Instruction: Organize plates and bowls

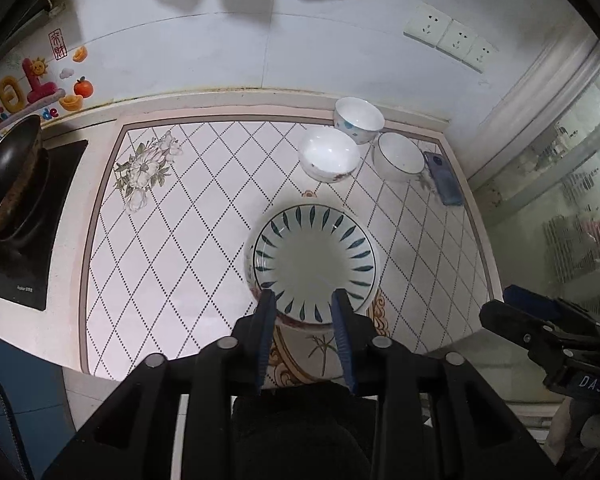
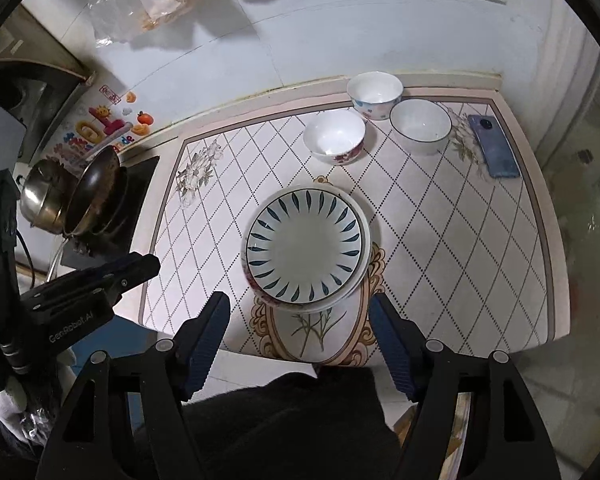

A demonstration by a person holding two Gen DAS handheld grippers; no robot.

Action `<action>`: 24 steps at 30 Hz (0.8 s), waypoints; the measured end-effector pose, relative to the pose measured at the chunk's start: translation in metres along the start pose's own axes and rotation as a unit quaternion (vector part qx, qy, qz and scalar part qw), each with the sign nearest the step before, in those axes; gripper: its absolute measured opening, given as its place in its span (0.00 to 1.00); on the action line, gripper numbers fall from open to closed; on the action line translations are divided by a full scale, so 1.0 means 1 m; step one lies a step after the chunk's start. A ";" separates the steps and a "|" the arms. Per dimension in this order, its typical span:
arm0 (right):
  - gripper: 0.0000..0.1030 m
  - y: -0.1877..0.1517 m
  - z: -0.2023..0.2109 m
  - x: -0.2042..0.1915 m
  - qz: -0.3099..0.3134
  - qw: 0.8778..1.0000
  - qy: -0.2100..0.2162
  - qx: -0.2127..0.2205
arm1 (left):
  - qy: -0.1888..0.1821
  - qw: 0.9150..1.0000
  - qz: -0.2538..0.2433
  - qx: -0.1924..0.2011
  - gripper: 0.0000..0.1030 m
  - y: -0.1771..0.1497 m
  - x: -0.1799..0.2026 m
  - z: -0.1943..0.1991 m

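Note:
A stack of plates sits mid-counter, topped by a white plate with blue leaf marks [image 1: 314,258] [image 2: 304,246]. Three white bowls stand behind it: one with red flowers [image 1: 328,156] [image 2: 334,138], one with blue dots [image 1: 358,118] [image 2: 374,92], one blue-rimmed [image 1: 398,156] [image 2: 420,124]. My left gripper [image 1: 305,300] hovers over the plate's near rim, fingers partly apart, holding nothing. My right gripper [image 2: 300,306] is wide open and empty, just short of the plates' near edge.
A blue phone [image 1: 444,178] [image 2: 494,146] lies at the counter's right edge. A dark wok [image 1: 10,178] [image 2: 94,190] sits on a stove at the left, with a steel pot [image 2: 46,196] beside it. Wall sockets [image 1: 452,36] are behind.

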State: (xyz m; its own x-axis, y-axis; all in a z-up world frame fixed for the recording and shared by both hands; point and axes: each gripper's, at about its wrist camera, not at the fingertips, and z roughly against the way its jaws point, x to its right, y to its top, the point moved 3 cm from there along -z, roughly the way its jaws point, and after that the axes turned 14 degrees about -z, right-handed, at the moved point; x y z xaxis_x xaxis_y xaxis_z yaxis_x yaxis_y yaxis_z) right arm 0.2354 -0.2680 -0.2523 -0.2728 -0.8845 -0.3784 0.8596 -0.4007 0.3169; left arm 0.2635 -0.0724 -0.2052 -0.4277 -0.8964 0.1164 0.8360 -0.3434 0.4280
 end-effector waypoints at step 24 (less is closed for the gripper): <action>0.63 0.239 -0.256 0.086 -0.101 0.989 0.066 -0.091 | 0.001 0.988 0.093 -0.119 0.29 0.173 -0.065 -0.268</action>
State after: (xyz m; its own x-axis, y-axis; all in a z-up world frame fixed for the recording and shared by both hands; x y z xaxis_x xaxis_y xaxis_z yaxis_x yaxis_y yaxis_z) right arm 0.5282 -0.3788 -0.4313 -0.3985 -0.7474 -0.5316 0.8604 -0.5053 0.0656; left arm 0.5282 -0.1493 -0.3791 -0.2576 -0.9509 0.1713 0.9576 -0.2277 0.1763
